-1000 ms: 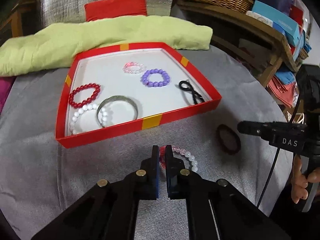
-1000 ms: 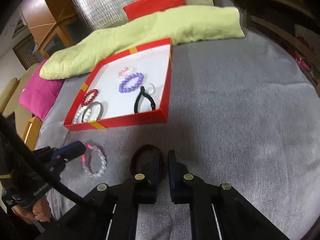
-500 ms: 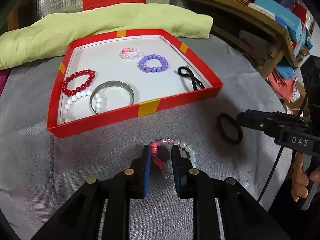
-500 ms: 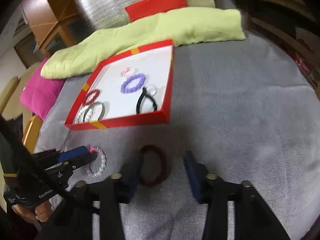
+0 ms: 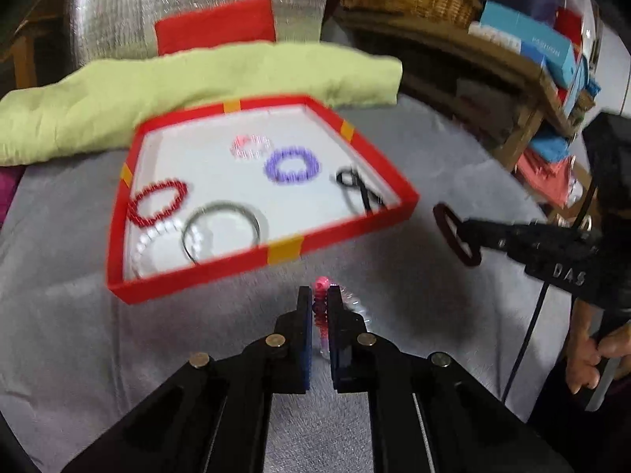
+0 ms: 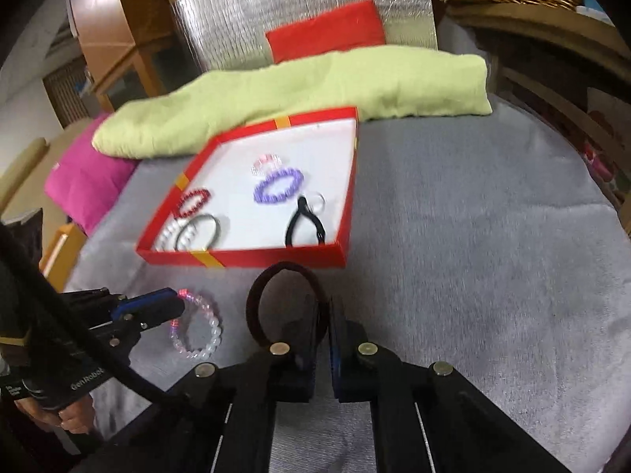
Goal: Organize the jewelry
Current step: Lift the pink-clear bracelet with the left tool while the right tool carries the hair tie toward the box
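My left gripper is shut on the pink-and-clear bead bracelet and holds it just above the grey cloth in front of the red tray. In the right wrist view the same bracelet hangs from the left gripper's blue-padded fingers. My right gripper is shut on the dark maroon hair band, lifted near the tray's front right corner; the band also shows in the left wrist view.
The tray holds a red bead bracelet, white pearl bracelet, metal bangle, purple bracelet, small pink bracelet and black pliers. A green cushion lies behind the tray, a pink pillow at left.
Both grippers, open half a second ago, have closed: the left on the pink-and-clear bracelet, the right on the maroon hair band. Both items are lifted off the cloth.
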